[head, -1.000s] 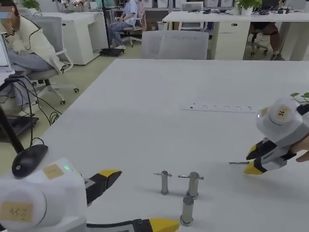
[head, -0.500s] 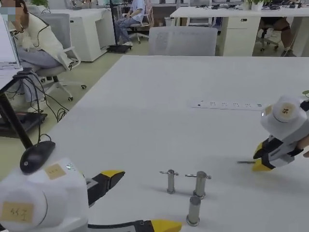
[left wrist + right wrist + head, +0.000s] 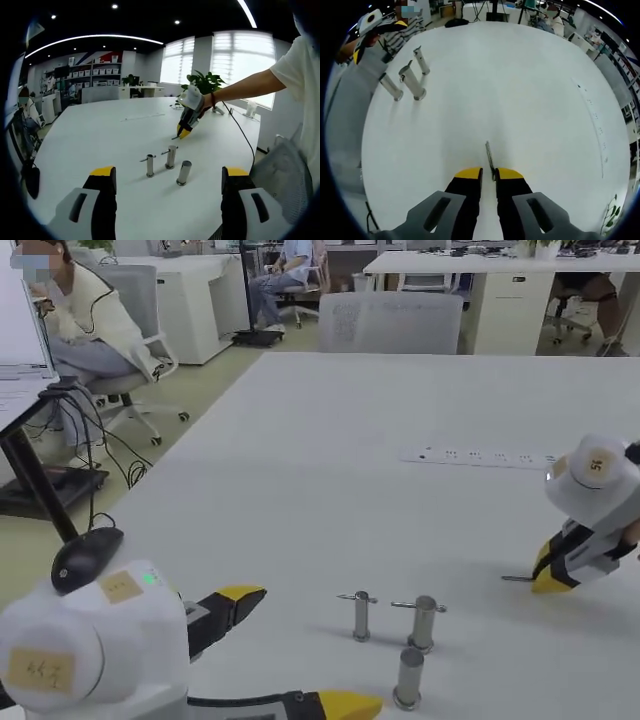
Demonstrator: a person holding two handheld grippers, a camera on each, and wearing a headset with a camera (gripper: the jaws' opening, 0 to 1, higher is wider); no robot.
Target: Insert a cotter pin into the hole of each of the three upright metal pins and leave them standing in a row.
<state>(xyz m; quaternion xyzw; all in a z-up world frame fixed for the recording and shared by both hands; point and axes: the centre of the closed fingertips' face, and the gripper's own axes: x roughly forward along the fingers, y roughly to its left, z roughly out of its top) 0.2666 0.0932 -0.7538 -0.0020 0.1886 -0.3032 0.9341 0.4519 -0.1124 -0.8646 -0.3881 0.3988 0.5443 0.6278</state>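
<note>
Although the handwritten stickers (image 3: 598, 464) cannot be read surely, a cotter pin (image 3: 489, 155) is seen pinched in the right claw (image 3: 488, 172) at 3 o'clock of the three metal pins (image 3: 423, 623), as a second ago; the left claw (image 3: 169, 175) is held spread at 7 o'clock

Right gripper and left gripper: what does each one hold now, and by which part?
The right gripper holds a cotter pin by its near end; the rest sticks out ahead of the fingers. The left gripper is open and holds nothing.

Three upright pins (image 3: 422, 626) — two with cotters (image 3: 346, 596)
</note>
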